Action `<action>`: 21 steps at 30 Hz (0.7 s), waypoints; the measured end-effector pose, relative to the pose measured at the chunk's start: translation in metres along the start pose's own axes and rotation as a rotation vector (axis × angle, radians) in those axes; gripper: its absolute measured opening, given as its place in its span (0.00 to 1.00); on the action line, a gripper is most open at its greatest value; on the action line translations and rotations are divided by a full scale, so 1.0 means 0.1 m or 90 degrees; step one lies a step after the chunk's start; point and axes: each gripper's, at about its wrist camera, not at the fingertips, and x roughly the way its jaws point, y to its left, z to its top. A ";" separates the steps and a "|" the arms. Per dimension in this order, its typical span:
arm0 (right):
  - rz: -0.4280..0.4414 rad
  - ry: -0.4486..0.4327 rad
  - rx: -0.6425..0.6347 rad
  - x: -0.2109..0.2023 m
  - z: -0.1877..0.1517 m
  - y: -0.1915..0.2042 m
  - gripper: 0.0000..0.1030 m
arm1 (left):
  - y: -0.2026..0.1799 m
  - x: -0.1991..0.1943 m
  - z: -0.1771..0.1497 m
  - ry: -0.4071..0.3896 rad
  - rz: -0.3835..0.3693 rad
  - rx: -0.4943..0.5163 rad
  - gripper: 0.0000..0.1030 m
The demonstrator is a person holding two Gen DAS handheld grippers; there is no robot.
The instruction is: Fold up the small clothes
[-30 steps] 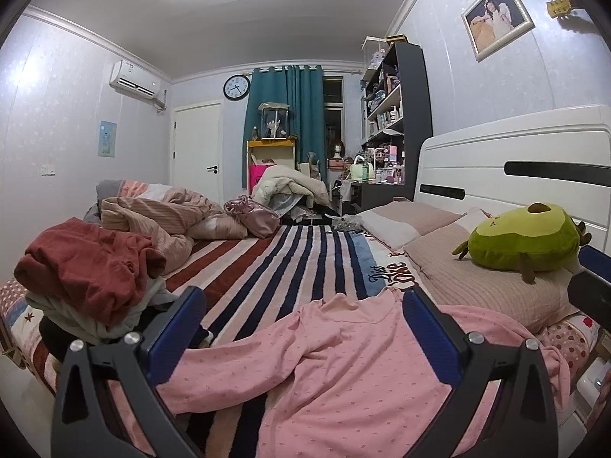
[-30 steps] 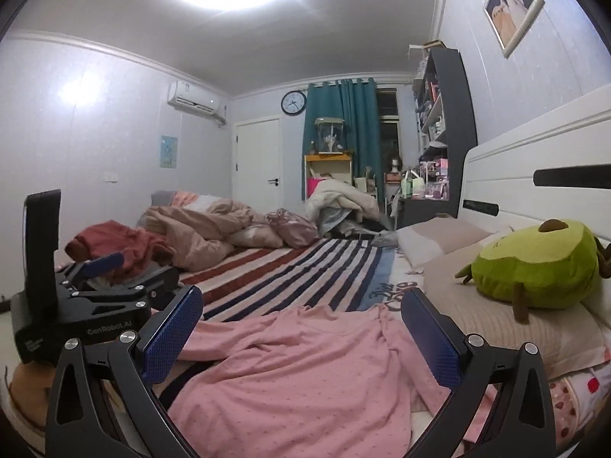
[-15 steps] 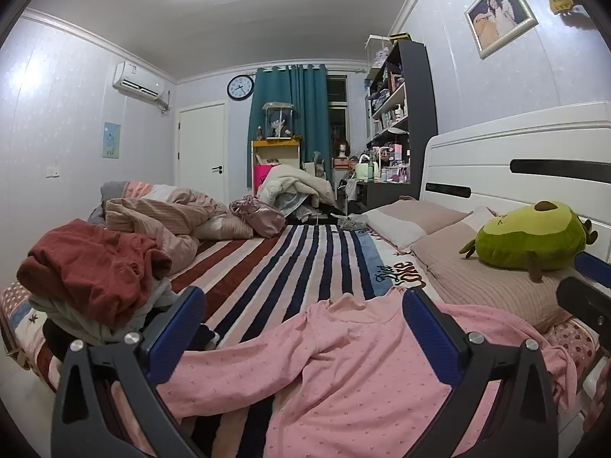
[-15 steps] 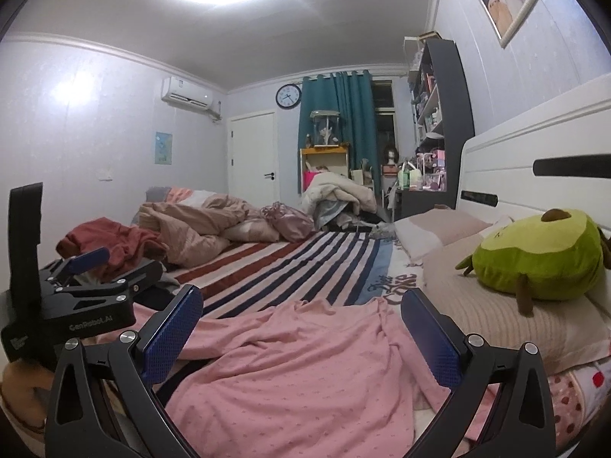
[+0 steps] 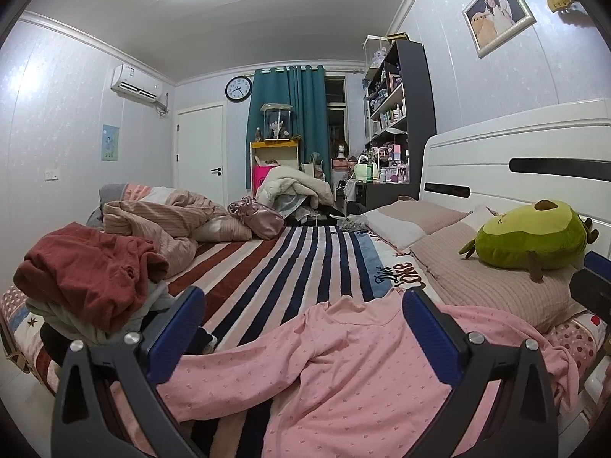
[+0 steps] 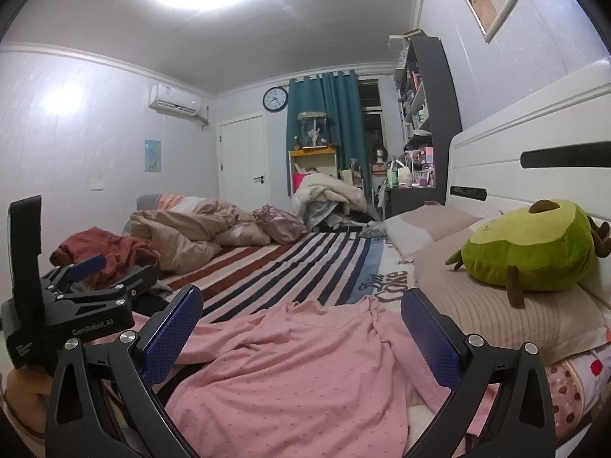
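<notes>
The pink top (image 5: 343, 374) lies rumpled on the striped bed (image 5: 290, 267) just ahead of and below both my hand-held grippers, its long axis running left to right, one sleeve trailing left. My left hand-held gripper (image 5: 301, 328) and right hand-held gripper (image 6: 301, 328) both hover spread wide, holding nothing, about equally near. Beyond: a red clothes pile (image 5: 88, 274) left, pillows and an avocado plush (image 5: 530, 236) right.

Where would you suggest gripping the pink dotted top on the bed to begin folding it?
Probably the long sleeve of the pink top, which trails flat toward the left gripper; come from above, pinching its edge. Both grippers are open.
</notes>
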 end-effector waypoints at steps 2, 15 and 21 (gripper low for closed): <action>-0.007 -0.006 0.001 -0.01 -0.01 0.00 1.00 | 0.00 0.00 0.00 0.000 0.001 0.001 0.99; -0.028 -0.041 -0.029 -0.04 -0.05 0.17 1.00 | 0.09 -0.05 -0.06 0.006 -0.010 -0.003 0.99; 0.007 -0.030 -0.016 0.08 -0.09 0.24 1.00 | 0.34 -0.06 -0.16 0.019 -0.010 -0.022 0.99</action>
